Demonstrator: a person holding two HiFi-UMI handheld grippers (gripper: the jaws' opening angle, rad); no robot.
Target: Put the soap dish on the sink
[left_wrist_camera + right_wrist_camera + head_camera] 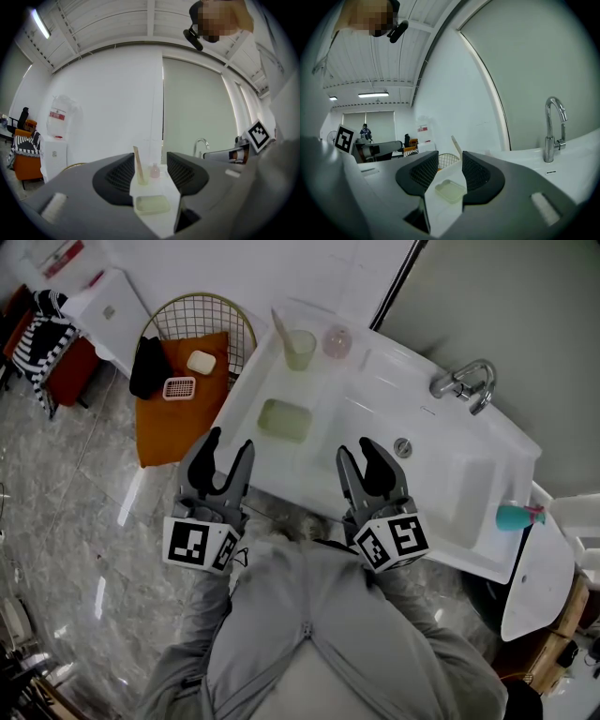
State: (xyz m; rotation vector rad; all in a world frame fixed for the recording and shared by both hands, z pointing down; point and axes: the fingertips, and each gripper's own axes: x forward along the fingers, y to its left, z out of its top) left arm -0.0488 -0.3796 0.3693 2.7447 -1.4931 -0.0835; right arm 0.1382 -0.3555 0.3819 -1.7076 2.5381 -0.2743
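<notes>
A pale green soap dish lies flat on the left ledge of the white sink, beside the basin. My left gripper hovers open and empty just in front of the sink's near edge, below the dish. A hand's width to its right, my right gripper is also open and empty. In the left gripper view the green dish shows between the spread jaws of the left gripper. The right gripper frames the green dish the same way. A pink slotted soap dish rests on an orange seat.
A green cup holding a stick and a small pink bottle stand at the sink's back left. The faucet is at the back right; a teal bottle lies at the right end. White soap and black cloth share the seat.
</notes>
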